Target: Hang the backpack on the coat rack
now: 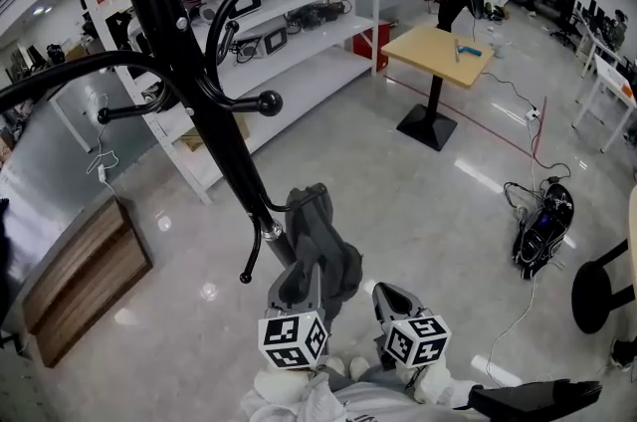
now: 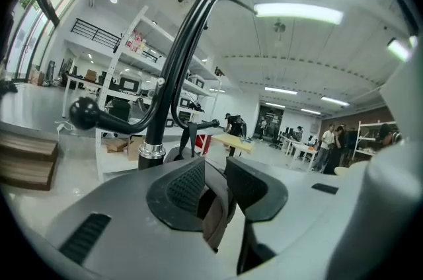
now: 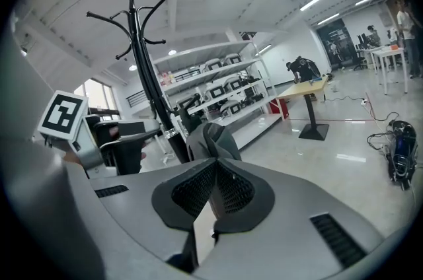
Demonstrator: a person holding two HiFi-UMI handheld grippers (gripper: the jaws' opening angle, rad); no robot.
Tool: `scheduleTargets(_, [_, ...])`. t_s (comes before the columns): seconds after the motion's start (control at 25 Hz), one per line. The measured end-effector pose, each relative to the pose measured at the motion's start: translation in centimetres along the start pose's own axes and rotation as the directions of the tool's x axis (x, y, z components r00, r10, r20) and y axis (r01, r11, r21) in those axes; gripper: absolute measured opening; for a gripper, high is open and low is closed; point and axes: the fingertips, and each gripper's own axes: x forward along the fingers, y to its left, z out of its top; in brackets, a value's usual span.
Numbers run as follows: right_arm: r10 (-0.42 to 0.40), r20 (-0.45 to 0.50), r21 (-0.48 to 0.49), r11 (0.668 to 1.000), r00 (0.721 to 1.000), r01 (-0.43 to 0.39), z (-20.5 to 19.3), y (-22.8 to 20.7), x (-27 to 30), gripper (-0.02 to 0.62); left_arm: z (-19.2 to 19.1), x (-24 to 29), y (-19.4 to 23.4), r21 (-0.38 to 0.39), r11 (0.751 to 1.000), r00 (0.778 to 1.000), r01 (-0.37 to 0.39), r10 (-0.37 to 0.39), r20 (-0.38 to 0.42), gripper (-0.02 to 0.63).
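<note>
We see the black coat rack (image 1: 199,102) rising from the floor, with the grey backpack (image 1: 317,256) hanging by its top loop on a low hook. Near it, our left gripper (image 2: 214,161) has its jaws apart and empty, and our right gripper (image 3: 216,162) has its jaws closed on nothing.

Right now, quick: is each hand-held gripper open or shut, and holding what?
Left hand-held gripper: open, holding nothing.
Right hand-held gripper: shut, nothing seen in it.

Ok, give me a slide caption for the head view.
Grey backpack hanging by its strap low on the black coat rack, white shelves behind.
</note>
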Motion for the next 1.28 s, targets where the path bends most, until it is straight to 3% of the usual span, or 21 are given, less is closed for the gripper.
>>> scheduleTargets(0.08, [0.024, -0.008, -0.006, 1.0, 1.0, -0.024, -0.5, 0.7, 0.3, 0.014, -0.4, -1.5, -0.3, -0.006, 1.0, 1.0, 0.02, -0.02, 0.016, 0.102])
scheduleTargets(0.2, [0.06, -0.042, -0.012, 0.998, 0.997, -0.06, -1.8, 2.2, 0.9, 0.014, -3.0, -3.2, 0.4, -0.016, 1.0, 0.998, -0.002, 0.001, -0.062, 0.098])
scheduleTargets(0.28, [0.085, -0.067, -0.011, 0.996, 0.994, -0.086, -2.9, 3.1, 1.1, 0.014, -4.8, -4.4, 1.0, -0.017, 0.999, 0.993, -0.034, 0.032, -0.117, 0.03])
scheduleTargets(0.36, [0.111, -0.084, -0.014, 0.994, 0.99, -0.112, -4.0, 4.0, 1.1, 0.014, -6.1, -5.8, 1.1, -0.025, 0.998, 0.989, -0.049, 0.045, -0.139, 0.003])
scheduleTargets(0.64, [0.156, -0.068, -0.071, 0.984, 0.985, -0.161, -4.1, 6.6, 1.2, 0.014, -4.9, -7.3, 1.0, -0.022, 1.0, 0.996, -0.018, 0.016, -0.09, 0.003])
scheduleTargets(1.0, [0.102, 0.013, -0.139, 0.985, 0.995, -0.099, -3.7, 10.0, -1.8, 0.014, -3.1, -9.6, 1.3, 0.024, 0.998, 0.998, 0.058, -0.057, -0.033, 0.003])
scheduleTargets(1.28, [-0.021, 0.044, -0.067, 0.997, 0.999, 0.024, -7.9, 12.9, -6.6, 0.014, -4.1, -15.2, 1.8, 0.057, 0.989, 0.989, 0.138, -0.135, -0.06, 0.003])
